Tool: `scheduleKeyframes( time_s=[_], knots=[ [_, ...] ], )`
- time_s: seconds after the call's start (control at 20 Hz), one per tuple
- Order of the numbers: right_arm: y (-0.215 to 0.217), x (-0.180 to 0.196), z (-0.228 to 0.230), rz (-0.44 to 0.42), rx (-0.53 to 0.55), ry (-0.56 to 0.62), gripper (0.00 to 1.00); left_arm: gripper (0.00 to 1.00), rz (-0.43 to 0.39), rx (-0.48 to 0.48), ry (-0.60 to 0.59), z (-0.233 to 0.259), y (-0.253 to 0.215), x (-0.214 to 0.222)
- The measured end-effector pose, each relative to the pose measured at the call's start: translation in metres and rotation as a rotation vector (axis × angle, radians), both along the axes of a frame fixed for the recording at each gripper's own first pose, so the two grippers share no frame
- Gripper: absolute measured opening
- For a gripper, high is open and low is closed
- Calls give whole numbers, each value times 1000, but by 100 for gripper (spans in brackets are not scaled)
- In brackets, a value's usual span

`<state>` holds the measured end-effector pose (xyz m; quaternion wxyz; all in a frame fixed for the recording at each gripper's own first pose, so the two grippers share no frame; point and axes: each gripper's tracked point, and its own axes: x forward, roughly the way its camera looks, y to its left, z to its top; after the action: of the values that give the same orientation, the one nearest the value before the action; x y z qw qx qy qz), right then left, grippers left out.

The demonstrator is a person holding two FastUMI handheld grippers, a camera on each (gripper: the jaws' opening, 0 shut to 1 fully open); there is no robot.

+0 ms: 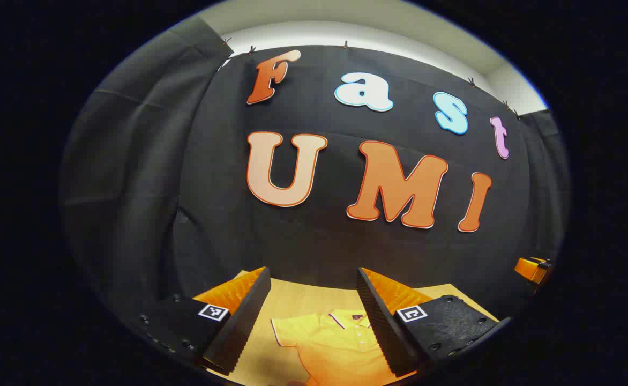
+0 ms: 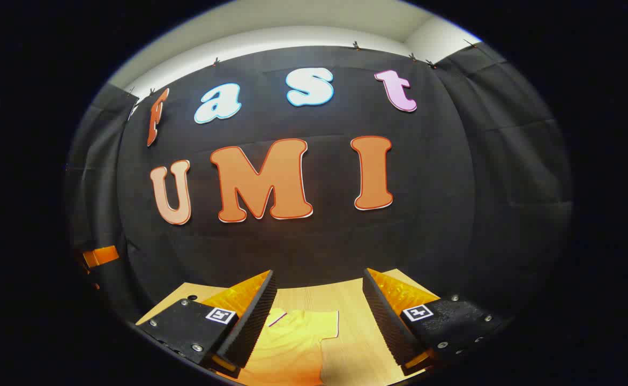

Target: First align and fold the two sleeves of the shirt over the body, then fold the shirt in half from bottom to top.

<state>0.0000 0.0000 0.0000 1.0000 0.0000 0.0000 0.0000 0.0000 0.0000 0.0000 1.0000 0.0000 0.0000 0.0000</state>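
A yellow polo shirt (image 1: 335, 346) lies flat on the wooden table (image 1: 298, 297), collar toward the far wall, with one short sleeve spread out to the side. My left gripper (image 1: 314, 281) hangs open above it, fingers wide apart with nothing between them. In the right gripper view the shirt's other short sleeve (image 2: 306, 332) lies spread on the table (image 2: 335, 297). My right gripper (image 2: 319, 281) is open above that sleeve and holds nothing. The shirt's lower part is cut off at the bottom of both views.
The black cloth wall stands just behind the table's far edge. The other gripper shows as an orange piece at the far right (image 1: 531, 268) in the left gripper view and at the far left (image 2: 99, 256) in the right gripper view.
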Motion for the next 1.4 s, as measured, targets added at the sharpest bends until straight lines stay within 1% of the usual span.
scheduleKeyframes(
  time_s=[0.2,0.25,0.3,0.35,0.4,0.45,0.55,0.7,0.8,1.0,1.15,1.3,1.4],
  knots=[
    [-7,22,4,23,19,-11,97,98,55,17,-18,5,-9,1],
    [-9,27,5,27,25,-12,100,98,63,17,-23,4,-10,2],
    [-12,32,6,28,31,-9,97,98,67,19,-29,7,-11,1],
    [-14,37,3,28,38,4,97,98,72,28,-28,5,-11,0],
    [-14,40,0,36,44,21,100,98,73,37,-31,7,-12,1],
    [-13,42,-2,37,49,35,97,98,70,46,-34,10,-12,2],
    [-17,43,-8,17,43,59,97,98,56,71,-41,15,-10,7],
    [-18,42,3,-29,-4,12,97,98,39,116,-48,21,-1,24],
    [-18,41,1,-58,-44,11,97,98,32,127,-55,23,3,32],
    [-11,44,-9,-71,-69,68,97,98,10,122,-31,10,6,43],
    [-13,50,-18,-99,-132,108,97,98,3,117,-15,5,9,48],
    [0,62,-29,-67,-131,168,97,98,2,113,-3,-3,12,52],
    [4,75,-45,-45,-113,247,98,98,0,104,7,-7,16,55]
  ],
)
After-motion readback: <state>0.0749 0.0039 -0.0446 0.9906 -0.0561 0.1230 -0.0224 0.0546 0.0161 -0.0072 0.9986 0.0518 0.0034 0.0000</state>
